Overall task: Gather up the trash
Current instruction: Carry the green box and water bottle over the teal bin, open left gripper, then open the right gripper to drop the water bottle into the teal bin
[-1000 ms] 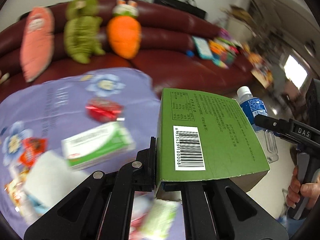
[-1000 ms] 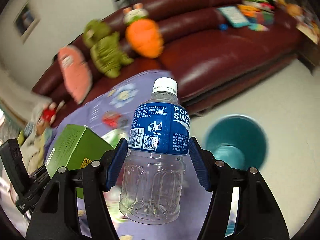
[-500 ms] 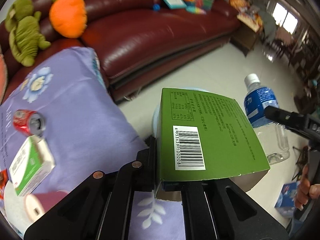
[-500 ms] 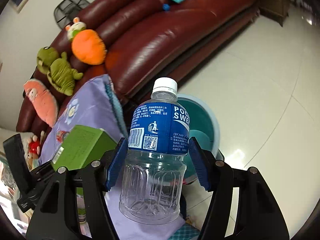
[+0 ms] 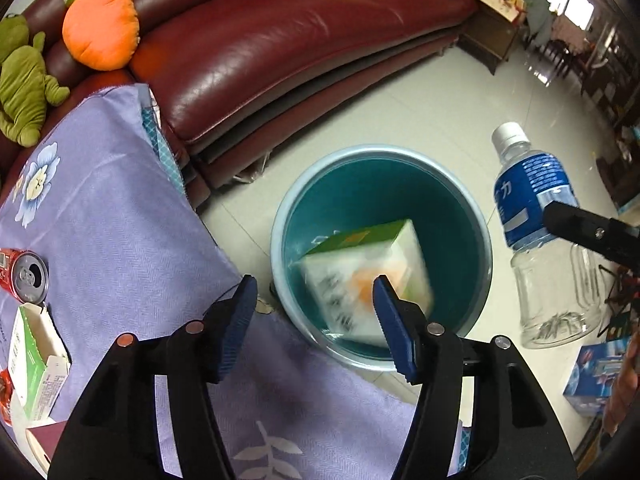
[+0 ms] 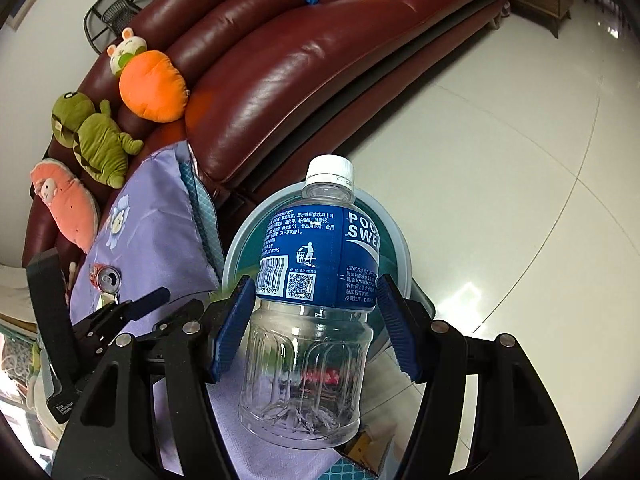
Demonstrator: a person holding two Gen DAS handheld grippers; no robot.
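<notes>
Your left gripper (image 5: 314, 294) points down over the edge of the purple cloth (image 5: 120, 216), and its jaws are opening with nothing between them: the blue pads stand apart and bare. Beyond them the green box (image 5: 360, 280) is in the teal bin (image 5: 476, 216) on the floor, tilted and blurred, with its pale face towards you. The bin stands just beside the cloth's edge and near the front of the red sofa (image 5: 280, 40). Your right gripper (image 6: 316, 316) is clamped on the bottle (image 6: 316, 280), one pad pressed on each side just below the blue label, white cap pointing away from you. The bottle is clear and looks empty, and from the right wrist view it hangs in front of the bin's rim (image 6: 240, 248). In the left wrist view the same bottle shows to the right of the bin. On the cloth to your left there is an opened red can (image 5: 24, 276), and just below it a green and white carton (image 5: 34, 360) with its flap open. An orange plush (image 5: 100, 24) and a green plush (image 5: 20, 84) sit on the sofa.
</notes>
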